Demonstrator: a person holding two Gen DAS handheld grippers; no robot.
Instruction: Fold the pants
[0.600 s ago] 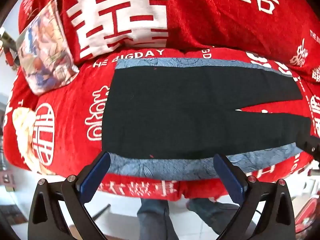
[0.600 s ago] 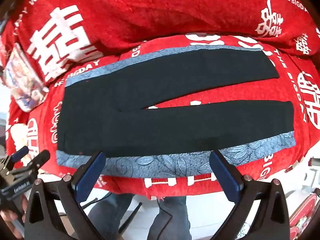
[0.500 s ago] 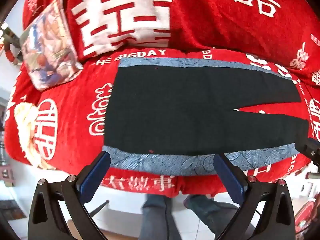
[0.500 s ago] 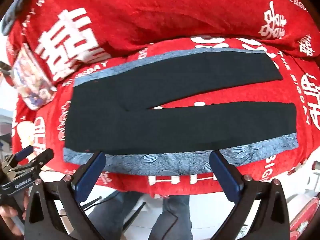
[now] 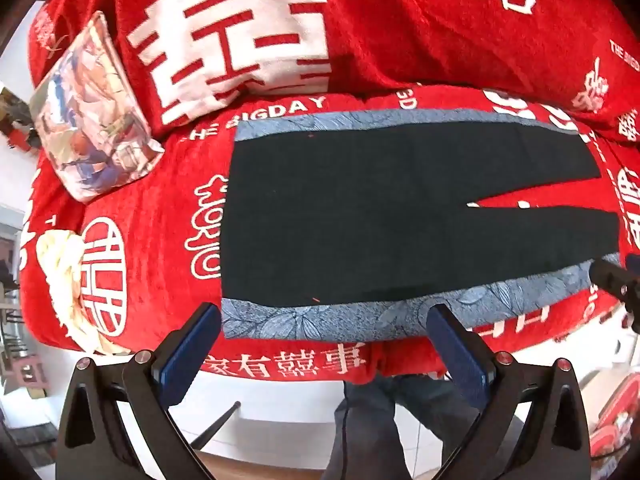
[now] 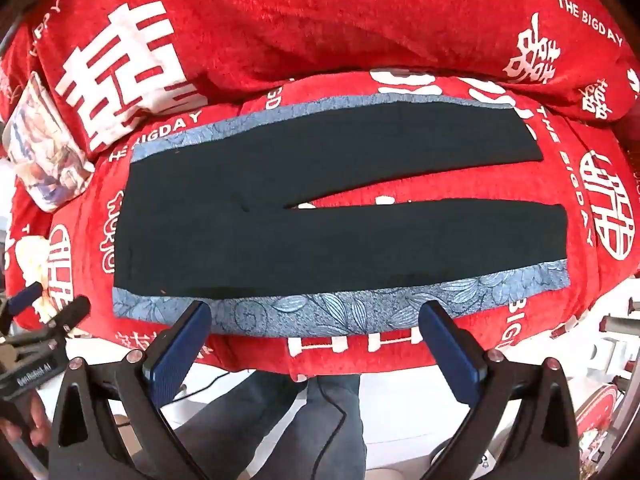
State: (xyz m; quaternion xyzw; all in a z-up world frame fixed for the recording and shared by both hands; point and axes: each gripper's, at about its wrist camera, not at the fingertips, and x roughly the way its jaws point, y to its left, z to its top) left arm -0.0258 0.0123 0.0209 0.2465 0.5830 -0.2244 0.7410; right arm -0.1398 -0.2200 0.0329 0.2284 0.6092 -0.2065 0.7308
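At the far left, a printed cushion (image 5: 94,120) leans against the back of a sofa draped in a red blanket (image 5: 132,216) with white lettering. Next to it, well apart from the cushion, the pants (image 5: 400,208) lie flat and unfolded on the seat, waistband toward the left and both legs running to the right, split by a narrow wedge of red. They are dark, with a blue leaf-patterned stripe (image 5: 360,316) along each outer seam; the near stripe lies close to the front edge of the seat.

The left gripper (image 5: 320,344) hangs released in front of the sofa edge, jaws wide apart and nothing between them, lined up with the waist end of the near stripe. Further right, the right gripper (image 6: 316,332) is likewise spread and empty, facing the near leg around its middle. Neither touches the cloth. The person's legs in jeans (image 6: 280,420) stand below.

No fold has been made yet. The likely first step is to pinch the near edge and carry it over to the far leg. The risks, as I judge them: the plush blanket could be caught together with the stripe, dragging the blanket along. A pinch taking only the top layer would let the lower layer sag. If the two grippers lift unevenly, the long leg could twist and the seams would not meet. The front edge is close, so a slack leg could slide off the seat.
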